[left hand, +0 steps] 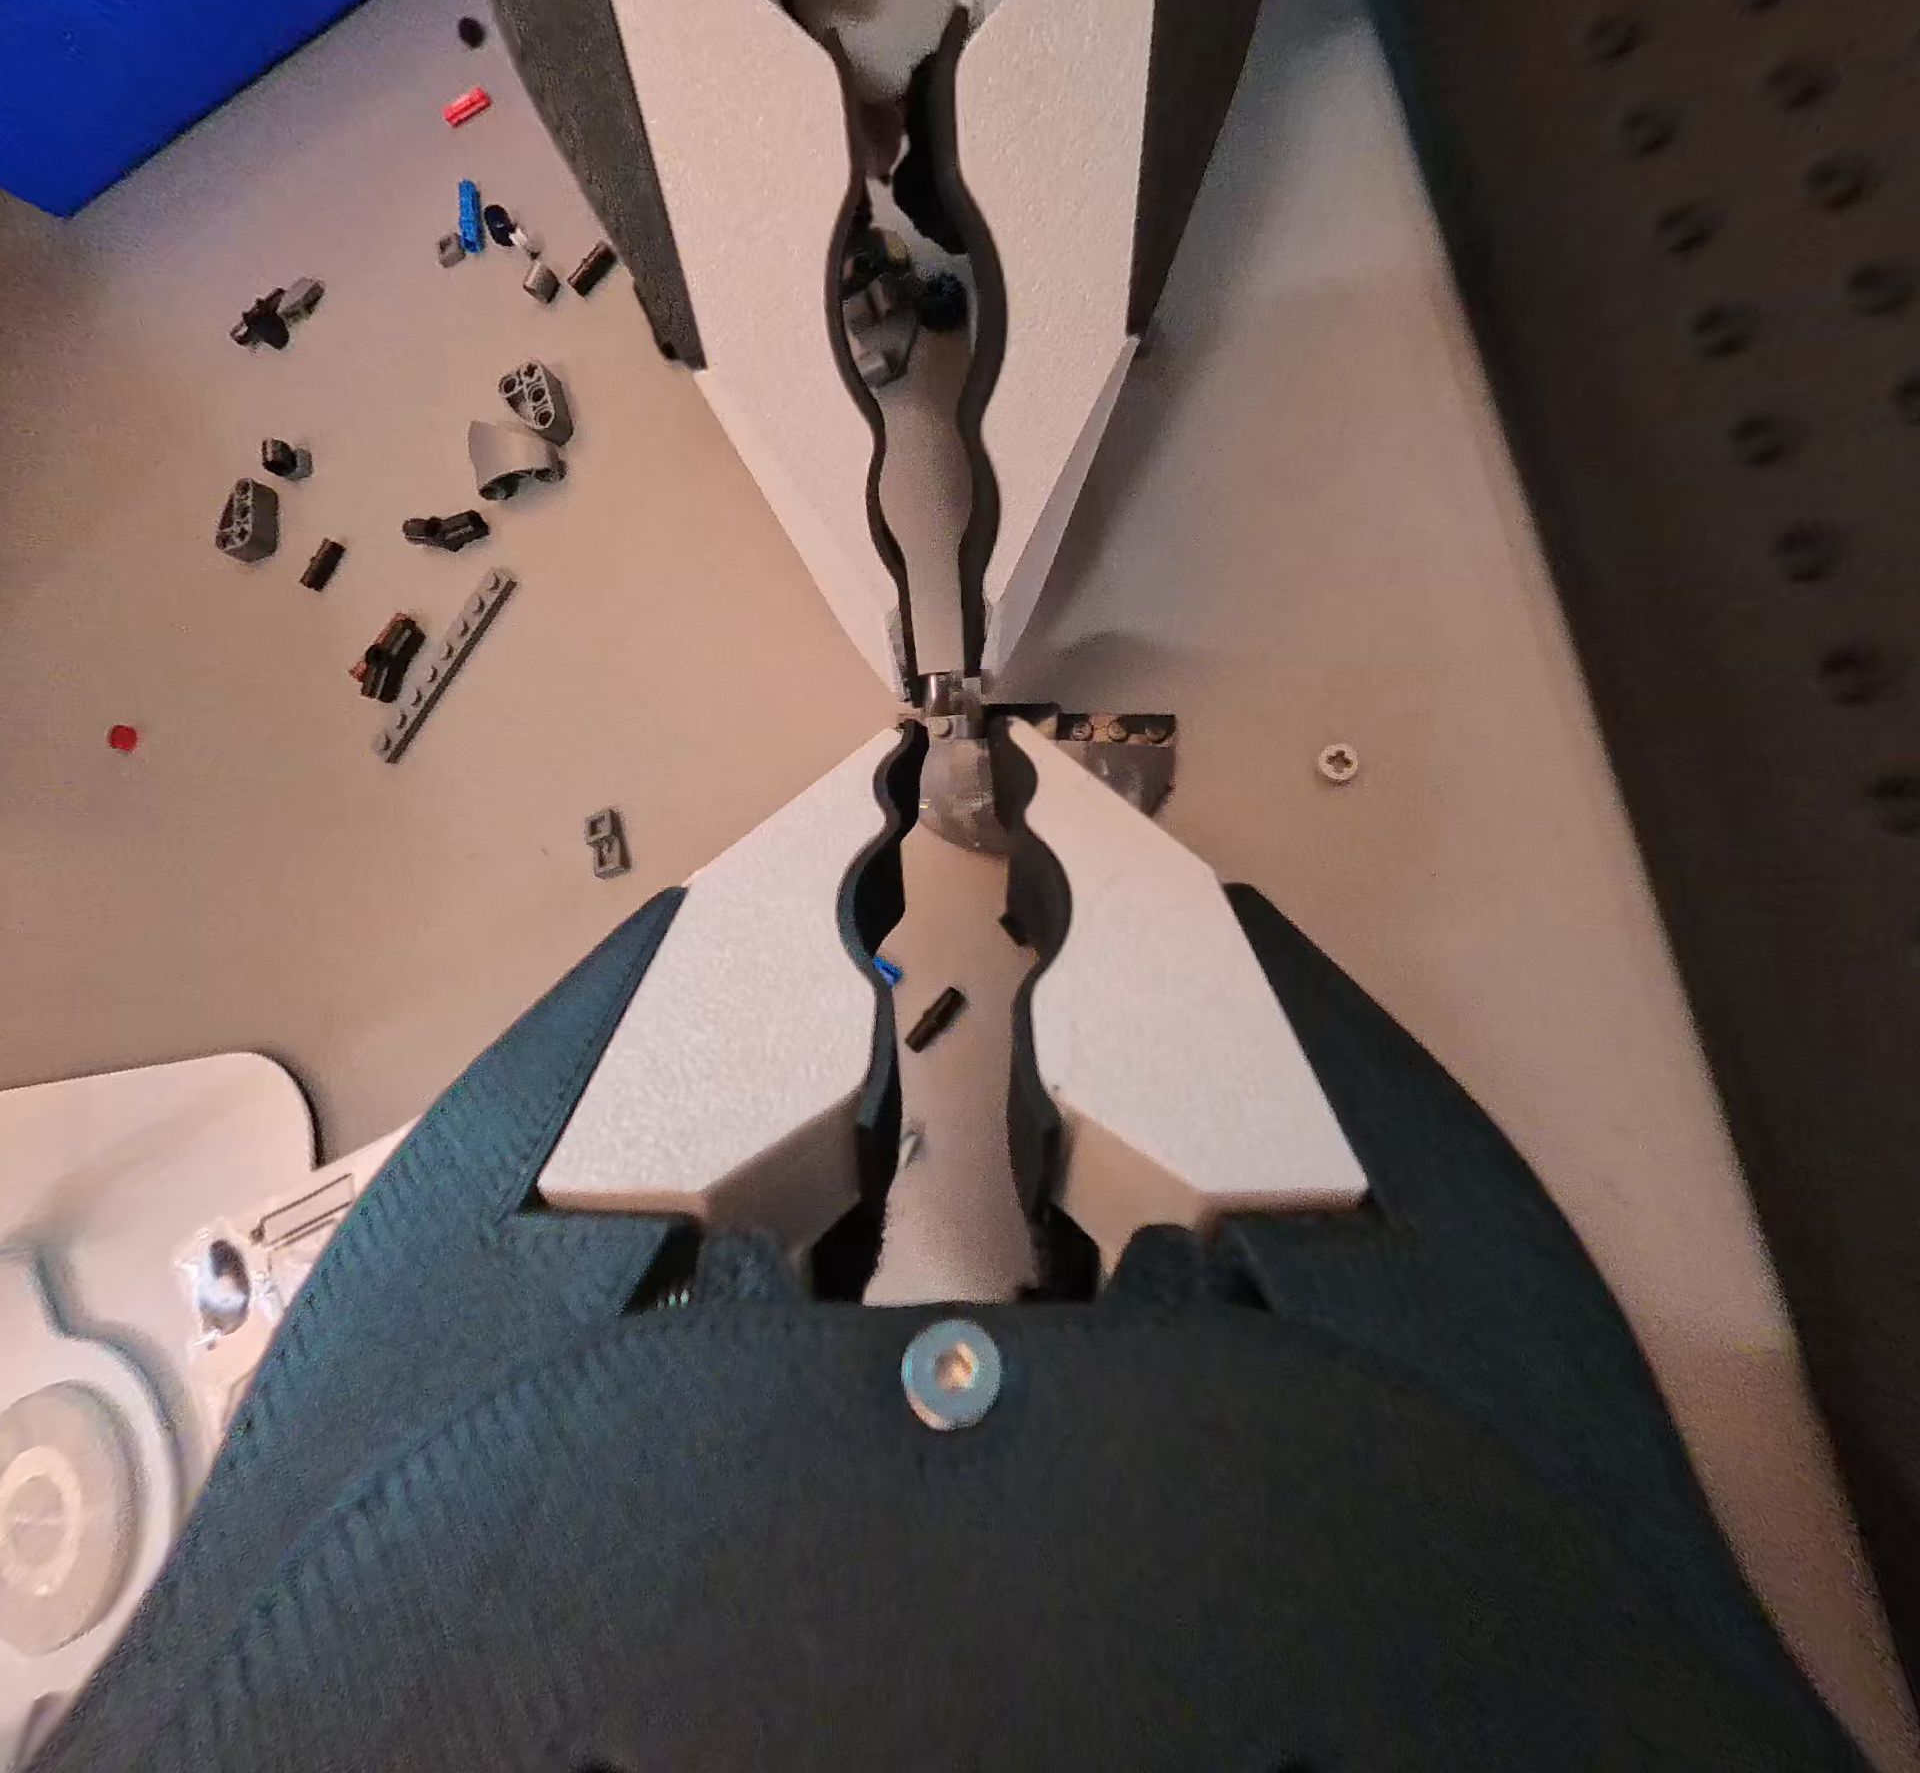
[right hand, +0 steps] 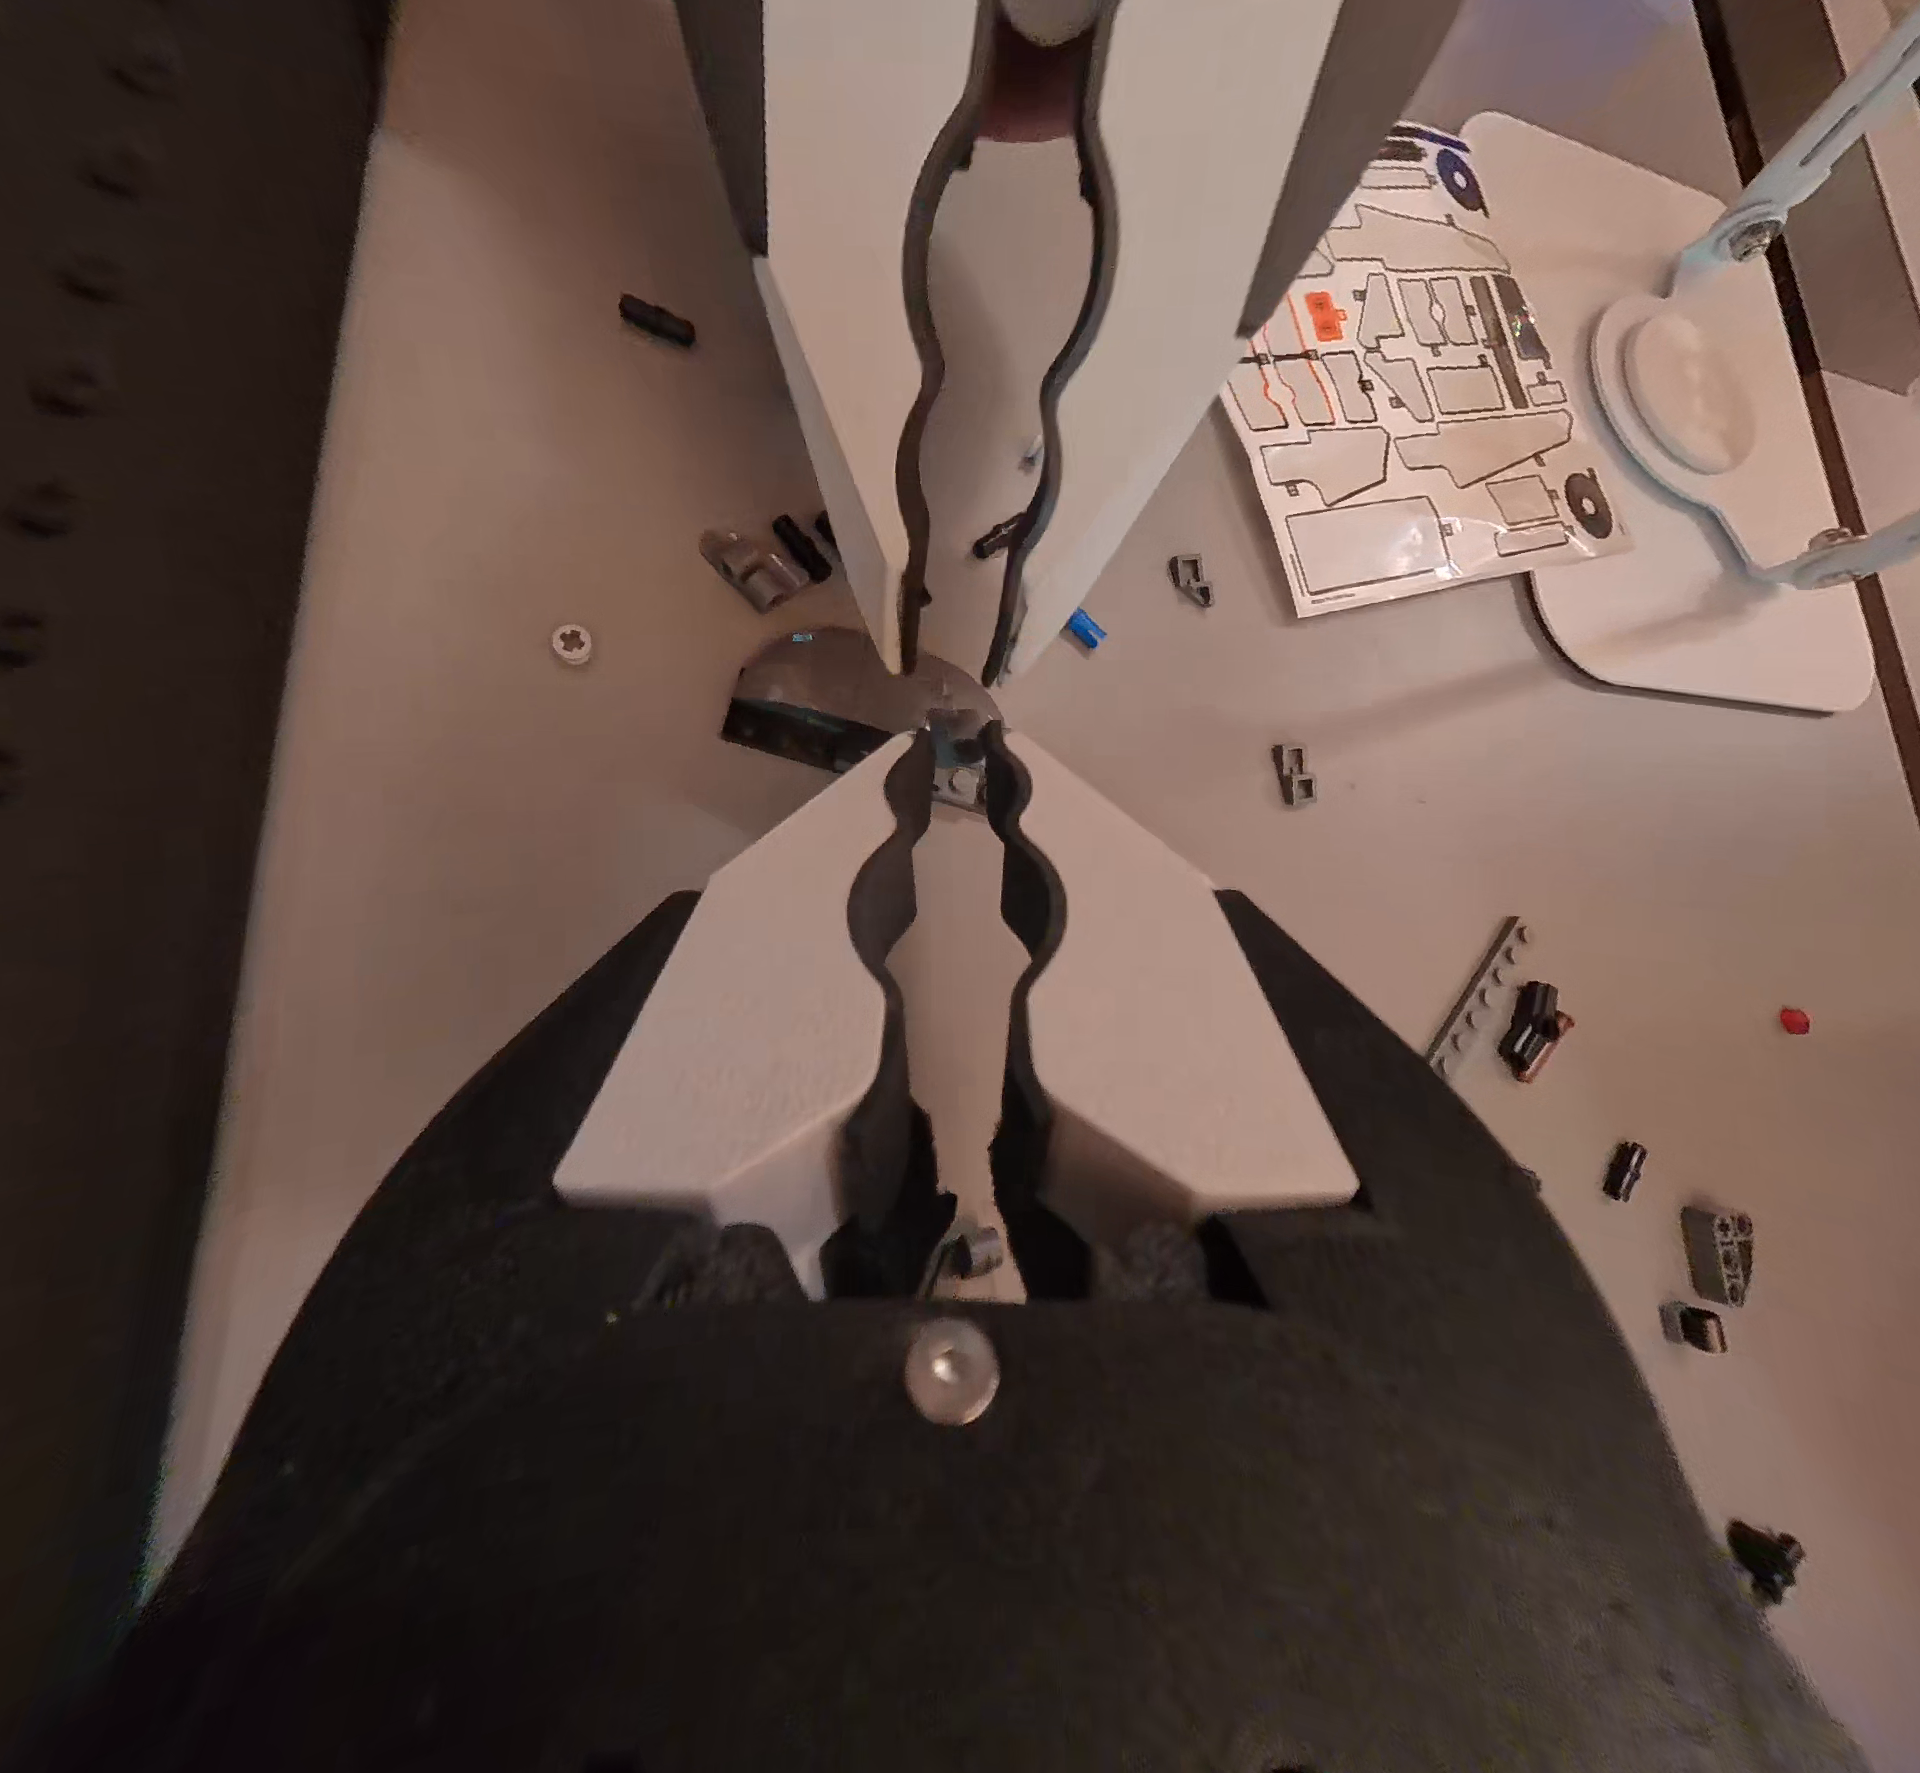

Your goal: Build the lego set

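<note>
- Between the two sets of fingertips, tip to tip above the desk point(left hand: 1351, 996), sits a small grey lego assembly point(left hand: 951, 783): a rounded grey piece with a dark studded plate point(left hand: 1117, 731) running off to one side.
- Left gripper point(left hand: 948, 736) has its fingers drawn nearly together, pinching the rounded grey piece at the very tips.
- Right gripper point(right hand: 951, 752) has its fingers likewise narrowed, nipping a tiny grey stud piece point(right hand: 958, 778) that meets the assembly head-on.
- Handling, as I judge it: hard, light plastic, stiff and smooth, so it may swivel or pop out of a tip pinch if pressed off-axis. The joints look shallow, so a crooked push could split them.
- Best hold is probably across flat opposing faces, close to the joint, not on the curved dome where the fingers could slide.
- Off to the side of the left fingers lie loose parts: a long grey plate point(left hand: 447, 663), dark pins, a red stud point(left hand: 123, 737), and a white round piece point(left hand: 1337, 762) on the other side.
- Beyond the right fingers lies a sticker sheet point(right hand: 1423, 414).
</note>
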